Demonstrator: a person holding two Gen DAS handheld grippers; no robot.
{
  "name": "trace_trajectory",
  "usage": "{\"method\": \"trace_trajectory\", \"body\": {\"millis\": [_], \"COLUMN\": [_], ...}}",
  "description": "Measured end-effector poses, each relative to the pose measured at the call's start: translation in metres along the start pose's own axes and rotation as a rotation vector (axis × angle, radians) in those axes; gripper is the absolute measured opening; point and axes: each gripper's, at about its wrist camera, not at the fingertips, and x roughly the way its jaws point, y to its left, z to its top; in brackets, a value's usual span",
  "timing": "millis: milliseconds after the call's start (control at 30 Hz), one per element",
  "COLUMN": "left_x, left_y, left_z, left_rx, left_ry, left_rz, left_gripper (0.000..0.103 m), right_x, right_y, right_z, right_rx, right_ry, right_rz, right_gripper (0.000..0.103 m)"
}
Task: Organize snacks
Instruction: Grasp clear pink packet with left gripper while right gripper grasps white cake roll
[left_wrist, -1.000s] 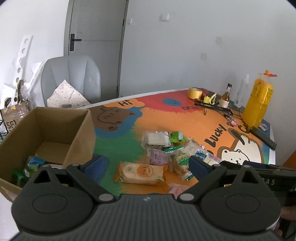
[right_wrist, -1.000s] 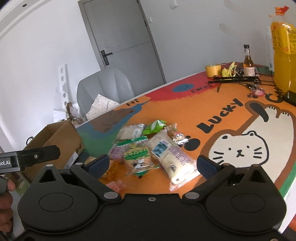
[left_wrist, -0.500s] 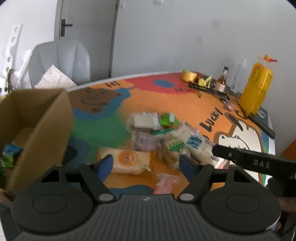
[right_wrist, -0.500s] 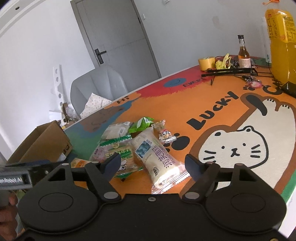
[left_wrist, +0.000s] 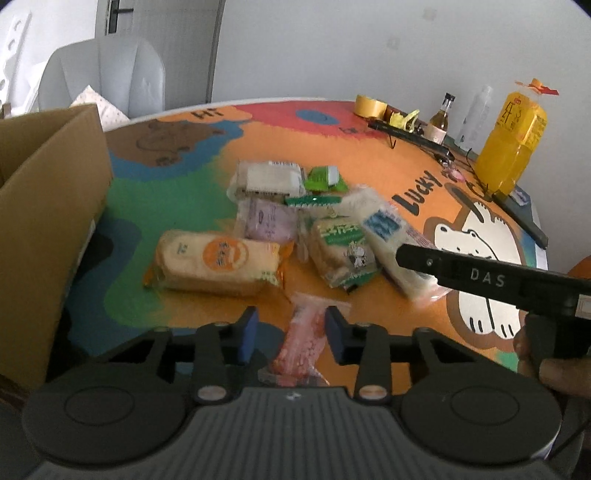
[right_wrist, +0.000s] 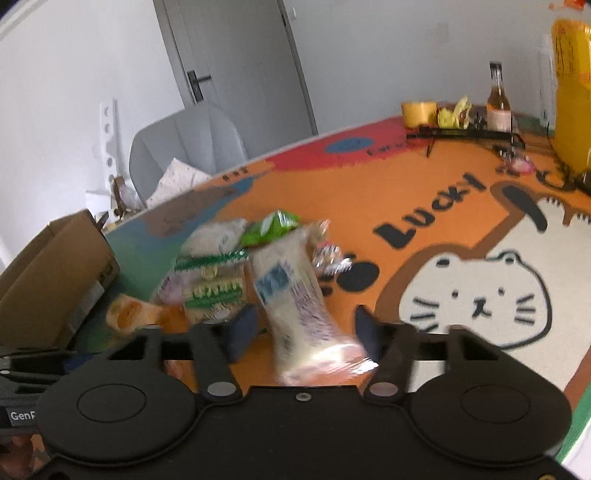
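Observation:
A pile of snack packets lies mid-table. My left gripper (left_wrist: 291, 334) is open, its fingers either side of a small pink packet (left_wrist: 301, 341) without closing on it. An orange-label bread pack (left_wrist: 218, 263) lies just beyond, left of a green-label pack (left_wrist: 341, 248). My right gripper (right_wrist: 303, 334) is open around the near end of a long white packet with a blue label (right_wrist: 299, 308); that packet also shows in the left wrist view (left_wrist: 391, 240). A cardboard box (left_wrist: 48, 221) stands at the left.
A yellow drink bottle (left_wrist: 513, 147), a small brown bottle (left_wrist: 439, 120), a tape roll (left_wrist: 369, 105) and a black rack (left_wrist: 410, 134) stand at the table's far right. A grey chair (left_wrist: 107, 74) stands behind the table. The right gripper's body (left_wrist: 491, 278) crosses the left wrist view.
Both grippers moved forward and down toward the snack pile. The left fingers narrowed around the pink packet; the right fingers now straddle the white packet. The box slid left in view.

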Motion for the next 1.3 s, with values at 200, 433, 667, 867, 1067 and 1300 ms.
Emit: {"method": "trace_trajectory", "body": {"millis": [200, 433, 667, 867, 1067, 1300], "left_x": [0.0, -0.002, -0.004, -0.006, -0.007, -0.008], "left_y": [0.0, 0.0, -0.001, -0.003, -0.005, -0.008], "left_z": [-0.005, -0.007, -0.009, -0.013, -0.017, -0.017], "left_rx": [0.004, 0.012, 0.016, 0.027, 0.052, 0.072], "left_ry": [-0.003, -0.01, -0.012, -0.014, -0.024, -0.009], "left_rz": [-0.002, 0.004, 0.009, 0.004, 0.004, 0.009], "left_gripper": [0.022, 0.022, 0.022, 0.023, 0.024, 0.028], "right_x": [-0.011, -0.025, -0.037, -0.031, -0.02, -0.02], "right_y": [0.002, 0.004, 0.005, 0.015, 0.03, 0.036], "right_z": [-0.01, -0.019, -0.024, -0.024, -0.026, -0.03], "right_rx": [-0.001, 0.011, 0.018, -0.019, -0.101, -0.146], "right_ry": [0.007, 0.022, 0.06, 0.056, 0.047, 0.036], "right_rz": [0.027, 0.035, 0.041, 0.015, -0.037, -0.058], "right_gripper": [0.029, 0.029, 0.032, 0.052, 0.056, 0.058]}}
